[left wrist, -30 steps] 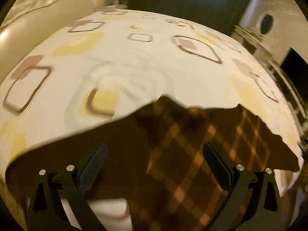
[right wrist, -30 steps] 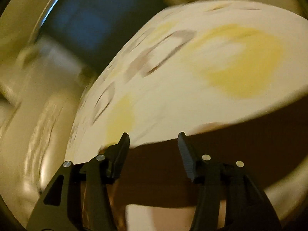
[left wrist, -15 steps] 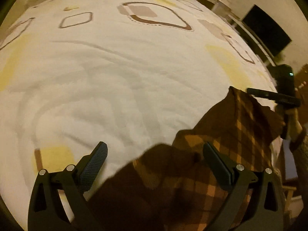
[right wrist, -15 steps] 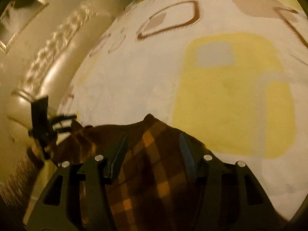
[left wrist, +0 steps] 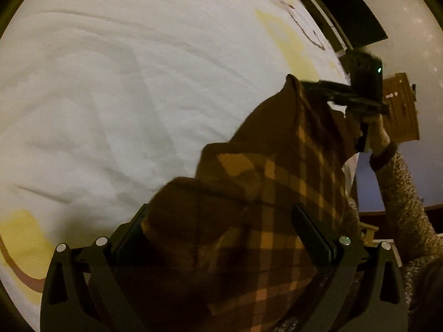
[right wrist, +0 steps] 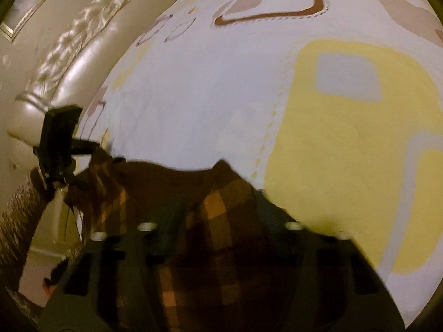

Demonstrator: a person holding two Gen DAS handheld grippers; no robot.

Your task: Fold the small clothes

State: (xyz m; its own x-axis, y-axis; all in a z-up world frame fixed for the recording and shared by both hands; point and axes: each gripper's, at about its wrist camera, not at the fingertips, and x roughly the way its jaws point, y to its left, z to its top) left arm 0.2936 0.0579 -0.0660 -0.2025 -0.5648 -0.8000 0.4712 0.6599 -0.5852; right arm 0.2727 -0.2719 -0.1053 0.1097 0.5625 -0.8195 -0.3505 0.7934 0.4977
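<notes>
I hold a brown and orange plaid garment (left wrist: 277, 193) up over the bed (left wrist: 124, 83), stretched between my two tongs. In the left wrist view my left tongs (left wrist: 221, 238) stand spread wide, with the cloth bunched between and over the two fingers; I cannot tell whether either finger presses it. At two o'clock in that view my right tongs (left wrist: 354, 96) hold the far corner of the garment, with my right hand (left wrist: 373, 130) and a speckled knit sleeve (left wrist: 401, 193) below them. Behind them stand a wooden cabinet (left wrist: 401, 108) and a dark panel (left wrist: 351, 19) against the wall. The right wrist view is blurred: the cloth drapes over the right tongs (right wrist: 218, 215), hiding their tips, so I cannot tell how they stand. At nine o'clock there my left tongs (right wrist: 59, 144) show in front of the padded cream headboard (right wrist: 69, 55). The bedsheet (right wrist: 221, 83) is white with yellow blocks and brown rounded outlines. I can read no writing anywhere. Compared with half a second ago, the cloth now covers more of both views, and in the left wrist view my right tongs sit nearer the middle of the frame.
</notes>
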